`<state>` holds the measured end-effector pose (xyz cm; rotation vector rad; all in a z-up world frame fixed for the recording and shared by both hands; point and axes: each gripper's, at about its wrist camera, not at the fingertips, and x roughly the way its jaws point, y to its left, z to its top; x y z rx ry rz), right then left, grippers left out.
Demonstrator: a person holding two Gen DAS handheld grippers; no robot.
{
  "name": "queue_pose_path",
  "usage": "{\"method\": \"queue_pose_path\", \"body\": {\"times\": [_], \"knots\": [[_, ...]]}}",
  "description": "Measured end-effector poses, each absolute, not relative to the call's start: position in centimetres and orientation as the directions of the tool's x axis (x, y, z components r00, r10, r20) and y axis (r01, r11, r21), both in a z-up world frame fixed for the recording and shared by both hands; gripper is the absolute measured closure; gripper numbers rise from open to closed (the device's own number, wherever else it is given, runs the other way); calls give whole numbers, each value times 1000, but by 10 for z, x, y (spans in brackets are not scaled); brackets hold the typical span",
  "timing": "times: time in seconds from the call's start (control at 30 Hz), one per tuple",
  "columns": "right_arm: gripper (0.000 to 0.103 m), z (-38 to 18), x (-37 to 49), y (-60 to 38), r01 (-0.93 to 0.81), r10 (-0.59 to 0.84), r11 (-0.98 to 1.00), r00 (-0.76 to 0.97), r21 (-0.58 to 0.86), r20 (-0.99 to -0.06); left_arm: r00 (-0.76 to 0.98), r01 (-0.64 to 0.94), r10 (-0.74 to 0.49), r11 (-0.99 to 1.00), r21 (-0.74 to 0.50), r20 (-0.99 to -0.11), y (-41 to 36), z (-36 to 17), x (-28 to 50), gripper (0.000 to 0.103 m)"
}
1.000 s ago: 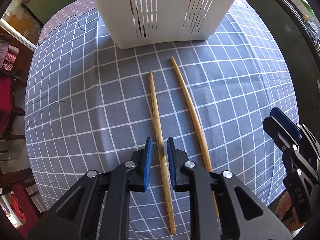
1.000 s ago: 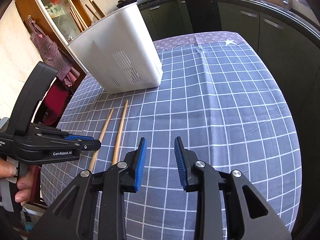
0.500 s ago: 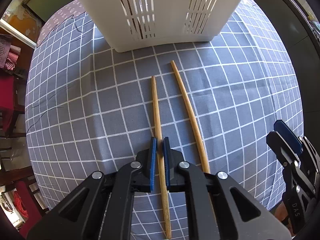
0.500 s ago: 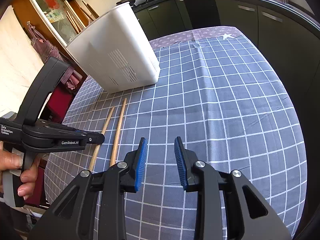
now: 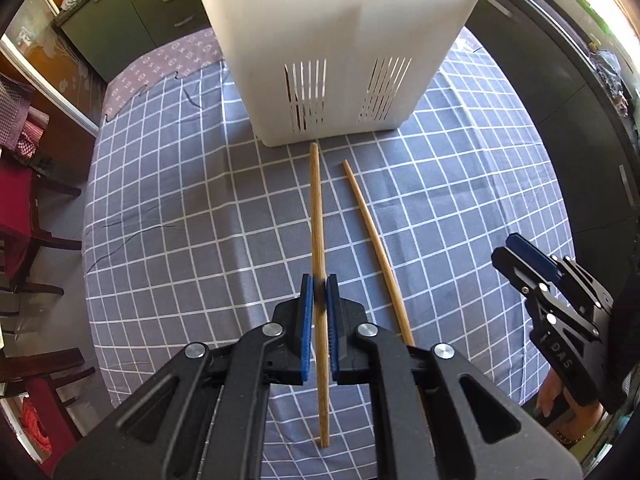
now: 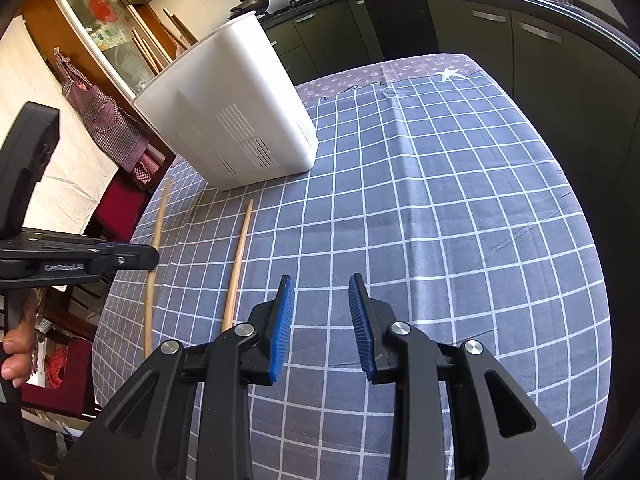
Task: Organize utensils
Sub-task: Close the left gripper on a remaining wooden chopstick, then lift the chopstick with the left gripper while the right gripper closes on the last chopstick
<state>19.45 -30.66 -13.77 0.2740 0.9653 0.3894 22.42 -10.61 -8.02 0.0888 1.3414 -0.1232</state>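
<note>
Lettering "DAS" marks the gaping right hand-held gripper (image 5: 520, 256); left (image 5: 319, 292) clamps a chopstick (image 5: 316, 208).

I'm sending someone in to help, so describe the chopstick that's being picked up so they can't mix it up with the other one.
Find the white slotted bin on the grey checked tablecloth. Two wooden chopsticks lie in front of it, pointing at it. The one you want is clamped between the blue pads of the left gripper; the other chopstick lies loose on the cloth.
</note>
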Motion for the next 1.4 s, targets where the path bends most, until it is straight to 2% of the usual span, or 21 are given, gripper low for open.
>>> {"method": "queue_pose_path", "body": {"times": [0.33, 0.4, 0.43, 0.63, 0.8, 0.9, 1.13, 1.4], "knots": [[74, -130, 196, -288, -242, 415, 910, 498, 338, -762, 398, 157, -88, 987, -27, -913, -86, -12, 179, 96], [70, -126, 198, -280, -264, 397, 916, 490, 302, -776, 415, 159, -92, 987, -27, -905, -85, -7, 175, 96], [63, -124, 200, -275, -283, 389, 917, 480, 280, -787, 418, 162, -96, 986, -30, -904, -84, -6, 174, 96], [62, -120, 224, -240, -394, 348, 897, 349, 201, -870, 437, 178, -118, 983, -43, -892, -82, -3, 165, 96], [78, -115, 243, -211, -439, 307, 882, 255, 173, -917, 469, 194, -117, 981, -28, -875, -81, 2, 159, 96], [83, -119, 250, -191, -459, 291, 872, 203, 172, -935, 482, 200, -114, 980, -17, -869, -79, 4, 156, 96], [88, -141, 272, -168, -442, 201, 889, 134, 123, -970, 491, 218, -129, 976, -22, -862, -75, 7, 149, 96], [90, -153, 283, -153, -424, 185, 897, 105, 125, -977, 505, 228, -133, 973, -17, -853, -74, 7, 146, 96]]}}
